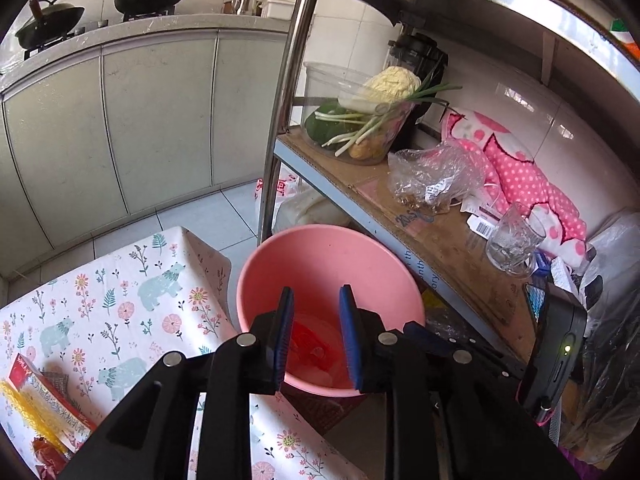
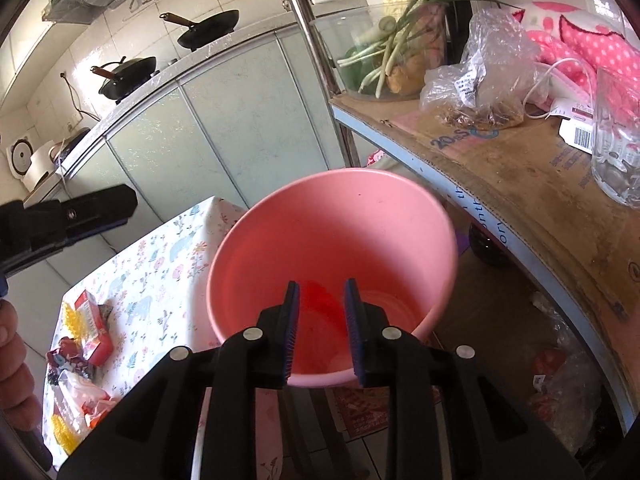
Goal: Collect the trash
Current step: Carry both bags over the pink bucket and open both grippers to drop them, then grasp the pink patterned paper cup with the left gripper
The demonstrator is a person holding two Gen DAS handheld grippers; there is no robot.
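A pink bucket (image 1: 328, 264) (image 2: 332, 216) stands on the floor between the table and a metal shelf. Red wrapper trash (image 1: 308, 344) (image 2: 320, 300) lies at its bottom. My left gripper (image 1: 316, 292) hangs over the bucket's mouth, open, with nothing between its fingers. My right gripper (image 2: 322, 284) also hangs over the bucket, open and empty. On the floral tablecloth (image 1: 120, 300) (image 2: 160, 272) lie a red box with yellow netting (image 1: 44, 396) (image 2: 90, 320) and several wrappers (image 2: 80, 396). The left gripper (image 2: 120, 204) shows side-on at the left edge of the right wrist view.
The metal shelf (image 1: 440, 248) (image 2: 520, 184) on the right holds a glass bowl of vegetables (image 1: 360, 120), a crumpled plastic bag (image 1: 436, 176), a glass mug (image 1: 512, 240) and a pink dotted cloth (image 1: 520, 176). Cabinets and a counter with woks (image 1: 152, 0) stand behind. A hand (image 2: 12, 344) shows at left.
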